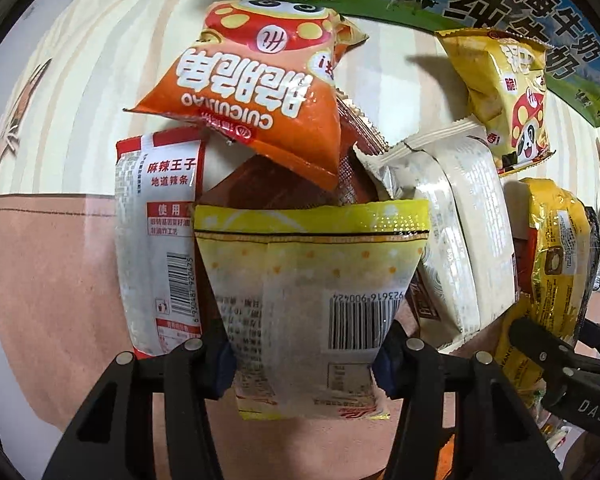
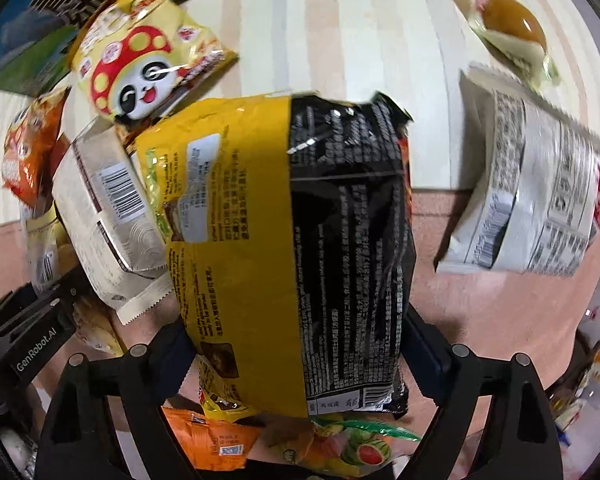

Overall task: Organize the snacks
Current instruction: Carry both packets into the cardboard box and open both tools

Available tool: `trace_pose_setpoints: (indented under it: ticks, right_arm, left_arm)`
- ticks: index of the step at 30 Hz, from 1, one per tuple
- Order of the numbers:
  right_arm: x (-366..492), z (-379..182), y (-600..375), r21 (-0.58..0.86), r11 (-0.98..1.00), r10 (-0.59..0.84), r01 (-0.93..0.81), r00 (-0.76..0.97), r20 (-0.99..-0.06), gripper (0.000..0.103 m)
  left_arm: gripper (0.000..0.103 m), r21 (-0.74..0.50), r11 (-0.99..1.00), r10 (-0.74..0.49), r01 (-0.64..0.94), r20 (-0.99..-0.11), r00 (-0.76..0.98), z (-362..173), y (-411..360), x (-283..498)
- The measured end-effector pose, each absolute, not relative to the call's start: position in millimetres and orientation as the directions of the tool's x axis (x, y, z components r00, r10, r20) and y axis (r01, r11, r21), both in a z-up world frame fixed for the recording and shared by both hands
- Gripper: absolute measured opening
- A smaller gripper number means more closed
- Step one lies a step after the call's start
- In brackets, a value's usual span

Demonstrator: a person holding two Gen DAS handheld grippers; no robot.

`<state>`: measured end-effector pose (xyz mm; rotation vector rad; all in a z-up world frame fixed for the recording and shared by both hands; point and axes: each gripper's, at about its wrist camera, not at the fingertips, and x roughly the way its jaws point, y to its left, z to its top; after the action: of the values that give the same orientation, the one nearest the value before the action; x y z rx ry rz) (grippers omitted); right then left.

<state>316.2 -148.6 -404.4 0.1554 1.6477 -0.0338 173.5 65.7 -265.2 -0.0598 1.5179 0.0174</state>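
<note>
**Snack pile on striped cloth**

Striped cloth [image 1: 100, 80] carries a heap of snack bags. Left gripper [image 1: 304, 360] is clamped on a yellow packet [image 1: 312, 280], below an orange bag [image 1: 260, 92]. Right gripper [image 2: 296, 340] straddles a yellow-and-black pack [image 2: 300, 240], fingers wide, grip unclear.

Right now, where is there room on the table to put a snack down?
Free: the pink cloth left of the red-and-white pack, the striped cloth between the panda bag and the jelly cup, and the pink patch below the white pack. The middle pile around the orange bag is crowded.
</note>
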Motion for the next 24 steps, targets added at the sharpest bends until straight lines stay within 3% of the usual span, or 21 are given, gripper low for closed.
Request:
trace_pose_setpoints:
  ticks: [3,9,18,24]
  right_arm:
    - [309,-418,-159,0.068,0.988,0.077,0.135,-0.065,-0.995,0.088]
    - [300,-402,-163,0.089,0.990,0.090,0.112,-0.009,-0.996,0.088]
    - [293,-305,-184,0.272,0.961,0.265,0.050,0.119,-0.957,0.088]
    - [336,-232,-205,0.360,0.933,0.353,-0.009,0.223,-0.909,0.088]
  left_arm:
    - [0.048,-0.022,0.999,-0.020,-0.036,-0.998,0.061,-267,67,173]
    - [0.044,-0.011,0.999,-0.007,-0.044,-0.996,0.083,-219,69,170]
    - [0.043,-0.081,0.996,-0.072,-0.038,-0.976,0.204,-102,78,150]
    - [0.043,-0.176,0.984,-0.172,0.018,-0.929,0.328,-28,52,200]
